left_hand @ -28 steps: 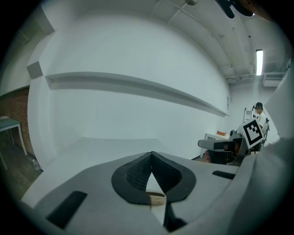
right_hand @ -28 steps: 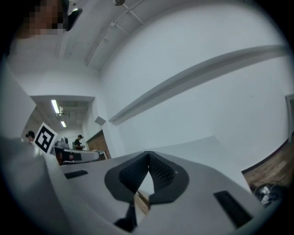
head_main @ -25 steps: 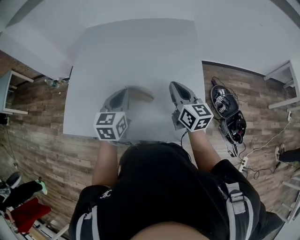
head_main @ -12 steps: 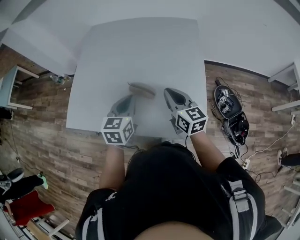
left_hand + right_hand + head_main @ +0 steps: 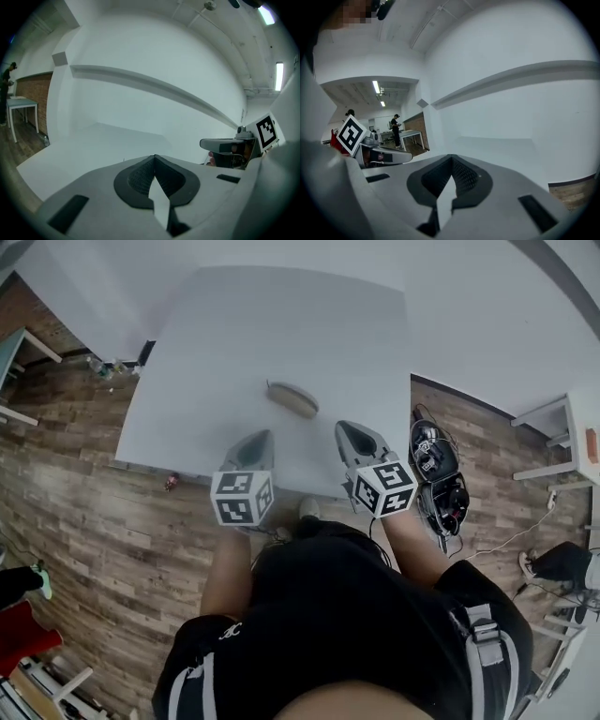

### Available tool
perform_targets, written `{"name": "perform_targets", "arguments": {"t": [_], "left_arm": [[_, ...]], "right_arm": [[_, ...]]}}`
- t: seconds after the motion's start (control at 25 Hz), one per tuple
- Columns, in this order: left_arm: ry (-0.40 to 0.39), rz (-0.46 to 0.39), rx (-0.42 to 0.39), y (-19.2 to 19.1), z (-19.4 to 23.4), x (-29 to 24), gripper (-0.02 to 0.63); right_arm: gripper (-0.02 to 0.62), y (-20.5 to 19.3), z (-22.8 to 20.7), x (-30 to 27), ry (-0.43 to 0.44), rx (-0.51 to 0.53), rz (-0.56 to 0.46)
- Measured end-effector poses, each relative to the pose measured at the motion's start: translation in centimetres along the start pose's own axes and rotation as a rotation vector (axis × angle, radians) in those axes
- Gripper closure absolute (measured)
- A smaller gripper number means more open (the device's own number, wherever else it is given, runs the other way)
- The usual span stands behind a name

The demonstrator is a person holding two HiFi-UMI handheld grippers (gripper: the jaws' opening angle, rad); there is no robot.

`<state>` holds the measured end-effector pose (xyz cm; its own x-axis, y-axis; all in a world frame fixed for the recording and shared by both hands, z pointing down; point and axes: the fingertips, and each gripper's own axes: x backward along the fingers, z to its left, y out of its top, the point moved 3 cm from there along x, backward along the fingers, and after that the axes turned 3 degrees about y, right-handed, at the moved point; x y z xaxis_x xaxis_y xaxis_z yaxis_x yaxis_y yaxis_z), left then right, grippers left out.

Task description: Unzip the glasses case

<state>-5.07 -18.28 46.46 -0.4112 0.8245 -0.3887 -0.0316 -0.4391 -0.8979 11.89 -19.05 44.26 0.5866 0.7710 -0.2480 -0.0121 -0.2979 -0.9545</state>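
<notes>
The case lies flat on the white table, about mid-width and a little nearer the near edge than the far one. Its long side runs left to right, with the left end slightly farther away. I have bare tabletop all round it, and the widest stretch is on the far side, up to the white wall.

Both grippers sit on the near side of the case, over the near edge of the table. The left gripper is near-left of it and the right gripper near-right. Neither touches it, and it lies beyond and between their tips.

In the left gripper view, the left gripper's jaws are closed tip to tip with nothing between them. In the right gripper view, the right gripper's jaws are likewise pressed together and empty.

Past the table's right edge, black gear and cables lie on the wood floor.
</notes>
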Motion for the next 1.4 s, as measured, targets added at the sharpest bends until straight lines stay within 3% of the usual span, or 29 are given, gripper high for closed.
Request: {"name": "perform_targets", "arguments": {"t": [0.12, 0.28, 0.48, 0.84, 1.4], "left_arm": [[0.012, 0.01, 0.032, -1.2, 0.4, 1.2, 0.606], [0.049, -0.001, -0.001, -1.1, 0.4, 2.4, 0.606], [0.099, -0.03, 0.002, 0.4, -0.7, 1.6, 0.606], [0.134, -0.012, -0.031, 2.3, -7.6, -3.5, 0.606], [0.23, 0.06, -0.092, 0.5, -11.0, -5.7, 0.606]], "right_arm": [[0.583, -0.5, 0.0, 0.4, -0.046, -0.018, 0.013], [0.583, 0.0, -1.1, 0.6, -0.071, -0.04, -0.002], [0.584, 0.5, -3.2, 0.9, -0.032, -0.083, -0.023], [0.584, 1.3, -11.0, 3.2, 0.029, -0.055, -0.044], [0.584, 0.6, -13.3, 3.4, 0.146, -0.029, -0.04]]}}
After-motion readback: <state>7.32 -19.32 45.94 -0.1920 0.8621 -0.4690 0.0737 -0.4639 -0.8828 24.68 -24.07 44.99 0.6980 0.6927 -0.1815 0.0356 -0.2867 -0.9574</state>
